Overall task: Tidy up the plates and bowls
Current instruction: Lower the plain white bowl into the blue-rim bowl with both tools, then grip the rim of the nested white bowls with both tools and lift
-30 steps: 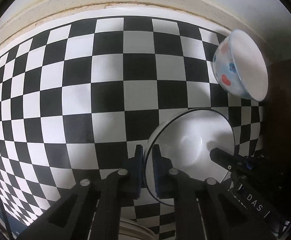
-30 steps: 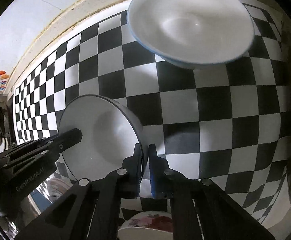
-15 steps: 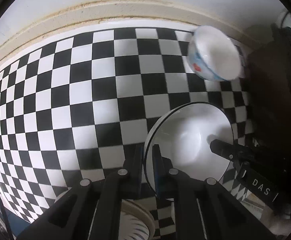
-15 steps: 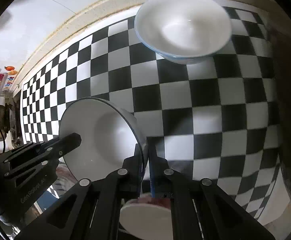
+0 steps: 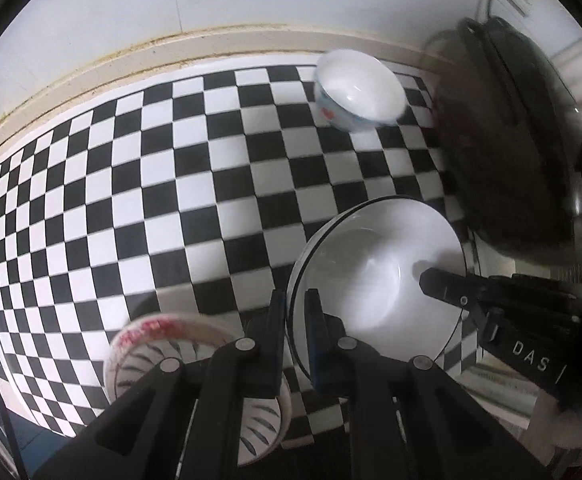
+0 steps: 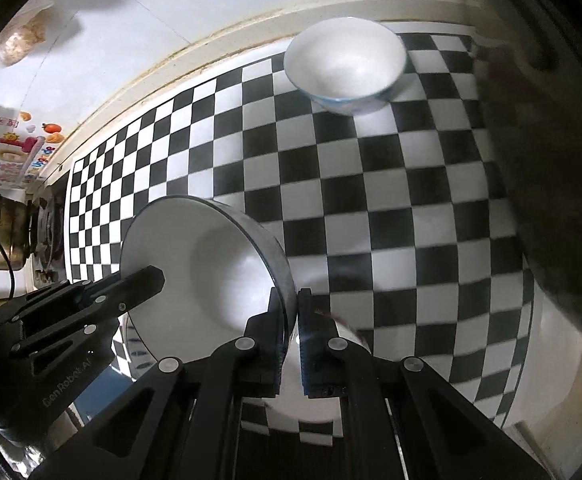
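Together the left gripper [image 5: 295, 320] and right gripper [image 6: 289, 320] pinch opposite rims of the black-rimmed white ceramic bowl [image 5: 379, 280], held directly above a red-patterned striped bowl [image 5: 195, 376], seemingly for nesting.

Both hand-held grippers grip one bowl [image 5: 375, 280] from opposite sides. The left hand-held gripper [image 5: 295, 320] pinches its left rim, fingers nearly closed. The right hand-held gripper [image 6: 289, 320] pinches its right rim likewise, one finger inside, one outside.

On the checkered mat [image 5: 195, 184], the far bowl [image 5: 359, 94] sits behind the held bowl [image 5: 379, 292].
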Demonstrator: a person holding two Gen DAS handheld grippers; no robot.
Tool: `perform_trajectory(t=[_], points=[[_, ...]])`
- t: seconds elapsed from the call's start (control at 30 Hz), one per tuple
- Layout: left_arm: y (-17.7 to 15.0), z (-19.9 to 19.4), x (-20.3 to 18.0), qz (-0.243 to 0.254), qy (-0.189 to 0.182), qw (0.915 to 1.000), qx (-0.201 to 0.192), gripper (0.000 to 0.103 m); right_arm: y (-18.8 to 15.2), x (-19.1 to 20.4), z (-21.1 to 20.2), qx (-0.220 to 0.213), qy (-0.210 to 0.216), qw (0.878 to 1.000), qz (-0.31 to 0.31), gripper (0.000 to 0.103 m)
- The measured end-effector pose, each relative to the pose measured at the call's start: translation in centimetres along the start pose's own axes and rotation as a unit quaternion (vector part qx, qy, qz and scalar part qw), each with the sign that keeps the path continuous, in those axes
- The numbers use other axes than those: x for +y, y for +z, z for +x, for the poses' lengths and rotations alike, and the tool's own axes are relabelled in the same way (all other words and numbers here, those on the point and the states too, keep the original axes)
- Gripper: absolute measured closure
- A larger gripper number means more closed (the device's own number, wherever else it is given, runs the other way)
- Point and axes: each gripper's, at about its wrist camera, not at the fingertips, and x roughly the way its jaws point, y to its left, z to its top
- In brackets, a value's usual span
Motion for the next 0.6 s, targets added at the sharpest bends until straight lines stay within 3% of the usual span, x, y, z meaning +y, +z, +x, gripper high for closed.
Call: perform_trajectory(t=[0.27,0.6], points=[[-3.4,1.6,-1.4,0.016,-0.007,0.9994,0.031,0.095,-4.8,-1.9,0.3,0.012,-0.002,1.000,0.011,0.095],[-4.4,4.7,-2.9,0.026,-0.003,0.9976,0.064,0.095,-7.0,-4.5,2.9,0.032,-0.003,0.999,0.038,0.095]])
